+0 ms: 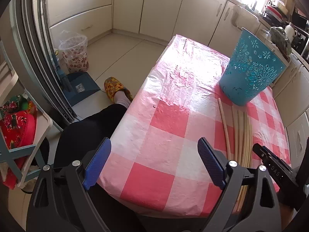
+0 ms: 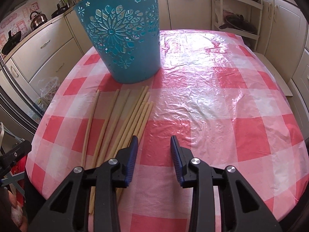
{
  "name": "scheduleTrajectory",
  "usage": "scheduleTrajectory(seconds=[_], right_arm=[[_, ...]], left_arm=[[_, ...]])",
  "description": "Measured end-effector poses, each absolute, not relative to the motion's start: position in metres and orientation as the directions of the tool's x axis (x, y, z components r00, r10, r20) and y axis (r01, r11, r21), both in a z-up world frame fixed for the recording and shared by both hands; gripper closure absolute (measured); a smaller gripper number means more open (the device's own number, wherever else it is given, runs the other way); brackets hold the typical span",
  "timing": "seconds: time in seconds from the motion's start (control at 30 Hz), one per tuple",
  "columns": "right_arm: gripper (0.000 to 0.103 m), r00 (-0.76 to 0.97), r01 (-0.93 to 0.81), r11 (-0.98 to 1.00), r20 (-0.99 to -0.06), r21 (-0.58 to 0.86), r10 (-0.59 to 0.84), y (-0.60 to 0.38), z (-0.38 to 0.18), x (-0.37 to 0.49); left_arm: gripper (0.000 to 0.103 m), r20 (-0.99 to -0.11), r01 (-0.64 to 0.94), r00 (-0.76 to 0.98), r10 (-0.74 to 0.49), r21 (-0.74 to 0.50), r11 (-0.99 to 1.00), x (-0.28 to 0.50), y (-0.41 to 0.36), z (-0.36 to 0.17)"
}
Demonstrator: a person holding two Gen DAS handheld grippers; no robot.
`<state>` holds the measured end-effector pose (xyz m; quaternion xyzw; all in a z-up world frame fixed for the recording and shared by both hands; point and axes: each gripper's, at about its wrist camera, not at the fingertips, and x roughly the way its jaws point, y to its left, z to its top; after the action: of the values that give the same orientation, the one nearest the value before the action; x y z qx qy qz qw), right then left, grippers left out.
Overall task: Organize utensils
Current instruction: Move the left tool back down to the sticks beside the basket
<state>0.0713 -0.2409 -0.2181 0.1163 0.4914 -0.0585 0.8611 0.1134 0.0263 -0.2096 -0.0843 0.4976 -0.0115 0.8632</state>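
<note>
Centrally, pale wooden chopsticks [image 2: 123,123] lie fanned on the pink-checked tabletop [image 2: 212,100] below the teal perforated plastic basket [image 2: 125,38] — left gripper [image 1: 154,162] and right gripper [image 2: 154,158] fingers parted, empty.

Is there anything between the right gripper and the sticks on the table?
Nothing visible. The right gripper is open and empty, just right of the sticks, which lie bare on the tablecloth before the blue basket.

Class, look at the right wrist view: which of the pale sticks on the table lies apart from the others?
The leftmost stick: bare tablecloth separates it from the bundle of sticks, which lie closer together in front of the blue basket.
</note>
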Motion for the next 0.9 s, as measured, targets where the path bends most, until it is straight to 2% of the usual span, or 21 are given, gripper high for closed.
scheduleTrajectory(seconds=[0.43,0.63,0.77,0.9], right_arm=[[0.069,0.512,0.186,0.975,-0.859,0.118,0.006,-0.238,-0.218,0.081],[0.076,0.506,0.167,0.983,-0.862,0.082,-0.013,-0.238,-0.221,0.088],[0.087,0.500,0.101,0.994,-0.866,0.043,-0.013,-0.240,-0.222,0.088],[0.088,0.490,0.026,1.000,-0.872,0.001,-0.012,-0.245,-0.221,0.087]], left_arm=[[0.016,-0.866,-0.035,0.489,-0.102,-0.136,0.990,0.119,0.012,-0.214],[0.016,-0.864,-0.003,0.492,-0.108,-0.125,0.992,0.125,0.000,-0.211],[0.016,-0.866,0.040,0.482,-0.129,-0.125,0.991,0.141,-0.018,-0.210],[0.016,-0.869,0.099,0.475,-0.137,-0.102,0.990,0.159,-0.045,-0.213]])
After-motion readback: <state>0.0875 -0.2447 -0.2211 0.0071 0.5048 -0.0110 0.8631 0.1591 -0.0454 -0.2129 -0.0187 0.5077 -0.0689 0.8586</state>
